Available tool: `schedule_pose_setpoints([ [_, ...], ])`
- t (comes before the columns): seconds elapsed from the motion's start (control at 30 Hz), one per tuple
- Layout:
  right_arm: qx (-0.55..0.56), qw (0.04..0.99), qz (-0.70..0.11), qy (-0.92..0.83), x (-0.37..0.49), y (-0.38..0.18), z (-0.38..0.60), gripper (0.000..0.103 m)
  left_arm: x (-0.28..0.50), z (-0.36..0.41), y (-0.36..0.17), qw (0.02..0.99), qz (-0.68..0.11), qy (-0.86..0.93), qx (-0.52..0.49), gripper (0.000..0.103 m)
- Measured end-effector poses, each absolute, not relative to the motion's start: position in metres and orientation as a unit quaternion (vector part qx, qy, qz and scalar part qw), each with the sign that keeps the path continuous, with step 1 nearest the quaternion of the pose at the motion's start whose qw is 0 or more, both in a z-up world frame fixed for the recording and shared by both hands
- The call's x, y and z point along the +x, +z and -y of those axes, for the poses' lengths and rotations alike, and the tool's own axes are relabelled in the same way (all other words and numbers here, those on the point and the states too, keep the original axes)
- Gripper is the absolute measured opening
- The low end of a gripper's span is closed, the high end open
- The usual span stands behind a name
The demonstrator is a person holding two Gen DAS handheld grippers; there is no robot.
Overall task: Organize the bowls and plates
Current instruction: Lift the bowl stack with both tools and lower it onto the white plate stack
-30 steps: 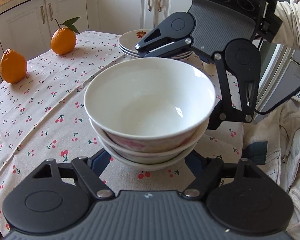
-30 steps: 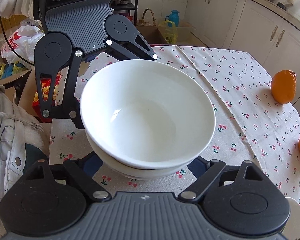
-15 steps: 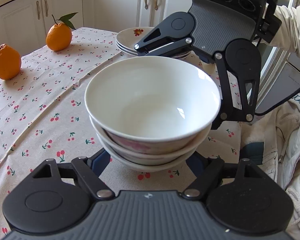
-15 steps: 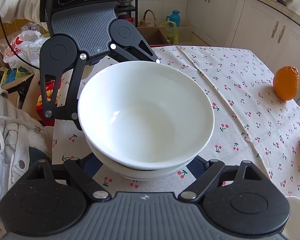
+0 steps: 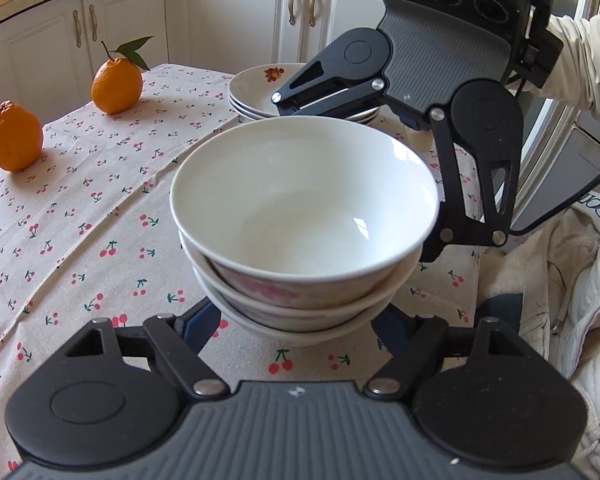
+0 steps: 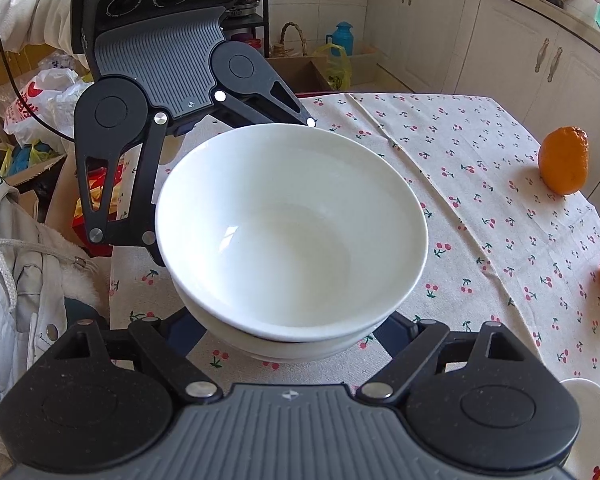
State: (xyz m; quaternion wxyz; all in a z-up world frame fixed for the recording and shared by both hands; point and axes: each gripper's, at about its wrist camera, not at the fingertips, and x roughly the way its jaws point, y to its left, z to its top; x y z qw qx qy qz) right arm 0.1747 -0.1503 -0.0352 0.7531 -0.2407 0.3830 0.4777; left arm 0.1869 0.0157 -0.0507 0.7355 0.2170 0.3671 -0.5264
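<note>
My table (image 5: 80, 216) wears a cloth with little cherries on it, and it holds everything I am tidying. The biggest thing on it is my stack of bowls (image 5: 304, 216), three of them sitting one inside the next, near the edge closest to me. I think they are nested like that so they take up less room and can go together as one pile. My left gripper (image 5: 298, 320) comes at the pile from one side and my right gripper (image 6: 290, 326) from the other side, so the bowls sit in the middle between them. On both, the jaws are spread wide apart and reach around the bottom bowl down low, but the bowls hide the tips, so I cannot tell if they touch it or squeeze it. I think I hold low because that is where the whole pile can be carried without tipping. Behind the bowls is a stack of plates (image 5: 256, 92) with a flower on the top one, already piled neatly. Two oranges (image 5: 117, 86) sit well apart from the dishes, out of my way.
</note>
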Motion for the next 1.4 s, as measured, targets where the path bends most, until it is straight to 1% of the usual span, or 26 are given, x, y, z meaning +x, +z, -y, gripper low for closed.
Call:
schedule_pose_setpoints([
  [0.3, -0.244, 0.767, -0.369, 0.464, 0.175, -0.013, 0.181, 0.091, 0.188, 0.016, -0.029, 0.74, -0.346, -0.529, 0.231, 0.081],
  [0.7, -0.239, 0.801, -0.352, 0.421, 0.184, 0.008, 0.255, 0.091, 0.208, 0.086, -0.005, 0.734, -0.306, -0.549, 0.257, 0.081],
  [1.07, -0.244, 0.82, -0.363, 0.37, 0.194, 0.005, 0.325, 0.091, 0.236, 0.16, -0.011, 0.72, -0.281, -0.574, 0.27, 0.081],
  [1.4, -0.223, 0.823, -0.386, 0.351, 0.212, -0.019, 0.354, 0.091, 0.252, 0.193, -0.031, 0.705, -0.296, -0.579, 0.283, 0.08],
])
